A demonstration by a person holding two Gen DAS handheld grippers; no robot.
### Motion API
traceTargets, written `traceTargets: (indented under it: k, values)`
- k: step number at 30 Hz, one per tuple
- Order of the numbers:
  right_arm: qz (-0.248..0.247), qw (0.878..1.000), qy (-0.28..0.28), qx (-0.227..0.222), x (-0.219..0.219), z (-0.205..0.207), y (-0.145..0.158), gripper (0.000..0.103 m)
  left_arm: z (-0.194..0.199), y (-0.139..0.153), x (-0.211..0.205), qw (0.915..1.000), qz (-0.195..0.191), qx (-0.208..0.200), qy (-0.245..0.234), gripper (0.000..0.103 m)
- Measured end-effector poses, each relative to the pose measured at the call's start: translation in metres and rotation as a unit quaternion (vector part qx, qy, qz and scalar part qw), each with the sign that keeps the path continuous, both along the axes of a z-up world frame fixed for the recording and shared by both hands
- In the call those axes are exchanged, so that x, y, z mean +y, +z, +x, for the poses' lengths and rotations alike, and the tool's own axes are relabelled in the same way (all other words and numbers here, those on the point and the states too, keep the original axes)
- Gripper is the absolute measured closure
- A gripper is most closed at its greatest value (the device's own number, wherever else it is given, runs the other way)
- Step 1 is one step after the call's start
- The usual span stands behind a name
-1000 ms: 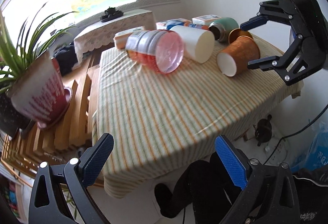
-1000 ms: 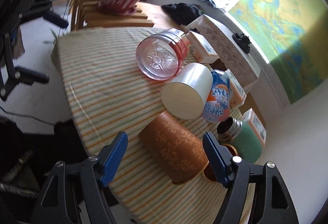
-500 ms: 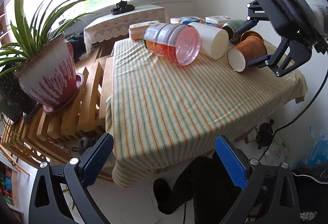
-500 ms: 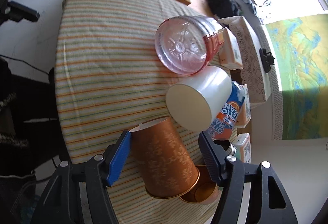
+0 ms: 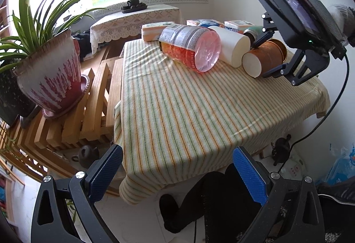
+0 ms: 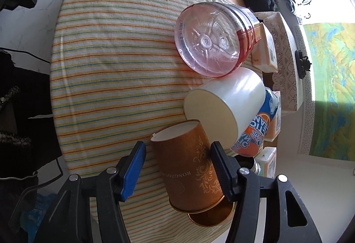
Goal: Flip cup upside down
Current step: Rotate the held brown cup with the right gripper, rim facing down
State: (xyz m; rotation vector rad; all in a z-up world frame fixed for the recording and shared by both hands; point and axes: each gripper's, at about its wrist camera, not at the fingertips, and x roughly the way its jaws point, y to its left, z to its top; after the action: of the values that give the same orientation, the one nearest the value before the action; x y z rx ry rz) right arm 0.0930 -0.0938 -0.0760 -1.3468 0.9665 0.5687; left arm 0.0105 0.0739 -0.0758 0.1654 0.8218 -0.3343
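Table (image 5: pixel 199 105): striped cloth, cluttered.
Cup (image 6: pixel 188 165): on side, axis along fingers.
R gripper (image 6: pixel 177 165): spread, straddling cup.
L gripper (image 5: pixel 177 176): spread, well apart.

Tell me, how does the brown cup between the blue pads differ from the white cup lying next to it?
The brown cup is copper-coloured with gold scrollwork and lettering; the white cup is plain and glossy. The brown cup looks slimmer, the white cup wider. The right gripper straddles the brown cup, one pad against it and the other just off; nothing grips the white cup. Both lie on their sides on the striped tablecloth.
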Motion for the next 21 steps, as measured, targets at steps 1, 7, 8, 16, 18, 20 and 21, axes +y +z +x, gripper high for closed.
traceTargets:
  k: [1,7,8,16,18,20,21]
  values:
    - [-0.004,1.000,0.002,-0.002,0.001,0.001,-0.001,0.048,0.001,-0.001,0.001,1.0000,0.000,0.002,0.001,0.002]
    - [-0.024,1.000,0.013,-0.002,0.005,0.002,-0.006,0.049,0.004,-0.002,0.007,1.0000,-0.007,0.003,0.006,0.002]
    - [-0.029,0.999,0.018,-0.003,0.005,0.001,-0.006,0.049,0.005,-0.002,0.008,0.9999,-0.009,0.003,0.007,0.002]
    - [-0.082,0.995,0.048,-0.027,0.008,-0.005,-0.023,0.048,0.007,-0.002,0.010,0.9997,-0.021,0.006,0.005,0.002]
    - [-0.077,0.996,0.046,-0.028,0.009,-0.003,-0.023,0.048,0.006,-0.002,0.010,0.9998,-0.019,0.005,0.005,0.002]
    - [-0.054,0.998,0.034,-0.015,0.008,-0.002,-0.015,0.048,0.007,-0.002,0.010,0.9998,-0.018,0.005,0.007,0.002]
    - [-0.039,0.999,0.027,-0.010,0.009,-0.002,-0.010,0.048,0.007,-0.002,0.011,0.9998,-0.019,0.005,0.008,0.002]
